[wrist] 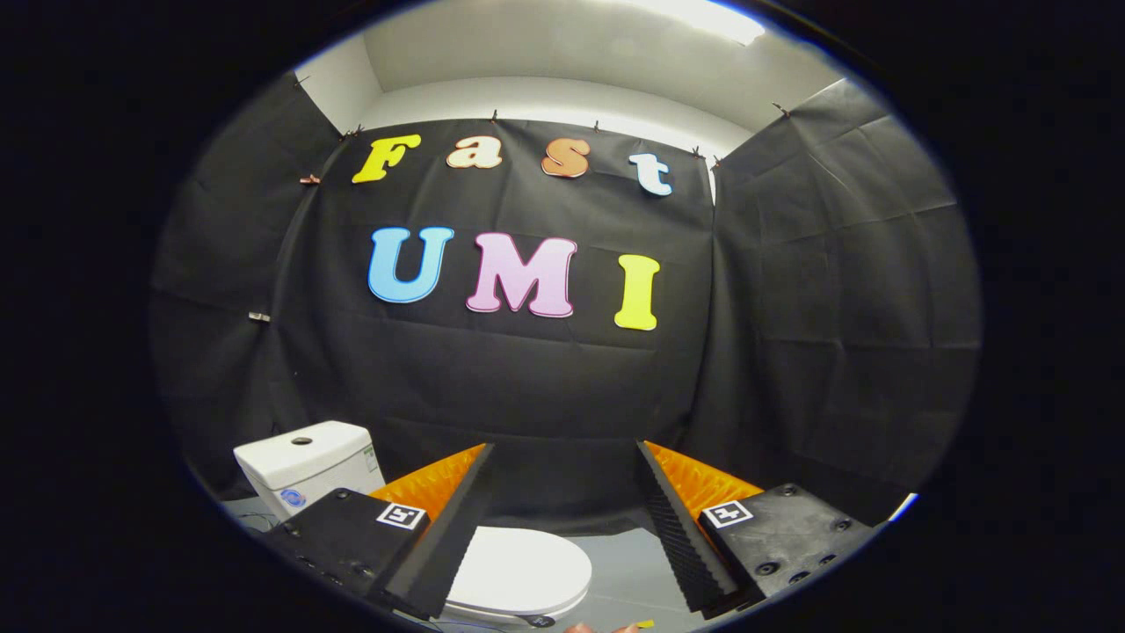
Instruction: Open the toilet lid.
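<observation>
Black cloth wall (562,396) takes up most of what's ahead of you, creased, hung in panels that wrap round both sides. Above it, a white ceiling (562,61) with a bright light strip near the top.

Grey floor (628,576) shows low down, between and under the fingers.

Toilet sits low and off to your left. Cistern (303,462) is white, with a round button on top and a small sticker on its front face; it stands beyond the left finger, against the cloth. A small green-edged label shows on its right side, too small to tell more.

Lid (518,571) is white, oval, lying flat and closed on the bowl. It's just right of the left finger's inner edge, partly hidden behind that finger, and well short of the right finger. Nothing is touching it.

Your gripper (567,457) is held above the toilet, pointed at the wall more than at the lid. Fingers are wide apart with nothing between them but cloth and floor. Left finger (439,536) overlaps the lid's left edge in view; can't tell the height gap. Right finger (681,536) has a ribbed pad facing inward and is over bare floor.

Each finger base carries a square marker tag (402,515).

Something small and yellow-orange at the very bottom, below the lid, too cut off to identify.
</observation>
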`<state>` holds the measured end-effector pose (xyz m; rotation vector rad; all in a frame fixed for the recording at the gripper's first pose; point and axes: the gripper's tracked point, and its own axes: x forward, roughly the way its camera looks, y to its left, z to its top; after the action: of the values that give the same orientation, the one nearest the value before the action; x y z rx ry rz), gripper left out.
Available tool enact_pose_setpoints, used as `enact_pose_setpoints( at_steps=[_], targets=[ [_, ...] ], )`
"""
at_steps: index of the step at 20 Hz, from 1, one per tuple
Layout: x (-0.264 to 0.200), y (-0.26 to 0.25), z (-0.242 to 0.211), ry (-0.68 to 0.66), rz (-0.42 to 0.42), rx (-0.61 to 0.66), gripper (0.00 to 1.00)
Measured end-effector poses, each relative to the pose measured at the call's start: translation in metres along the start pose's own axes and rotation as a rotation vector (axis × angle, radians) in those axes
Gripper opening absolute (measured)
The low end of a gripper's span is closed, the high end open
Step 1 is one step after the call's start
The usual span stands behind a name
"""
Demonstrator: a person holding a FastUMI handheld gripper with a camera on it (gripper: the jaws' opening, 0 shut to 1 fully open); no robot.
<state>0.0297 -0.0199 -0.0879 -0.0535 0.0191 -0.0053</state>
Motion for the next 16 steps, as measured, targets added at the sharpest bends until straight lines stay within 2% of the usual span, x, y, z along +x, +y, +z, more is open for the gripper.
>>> enact_pose_setpoints(
  at_steps=[3,5,9,13,16],
  targets=[
    [0.003,0.002,-0.041,0.018,0.05,0.004,0.98],
    [0.006,0.008,-0.072,0.044,0.108,0.054,0.98],
    [0.013,0.005,-0.135,0.095,0.162,0.114,0.98],
    [0.016,0.007,-0.2,0.192,0.223,0.169,0.99],
    [0.015,0.01,-0.244,0.284,0.271,0.267,0.99]
  ],
)
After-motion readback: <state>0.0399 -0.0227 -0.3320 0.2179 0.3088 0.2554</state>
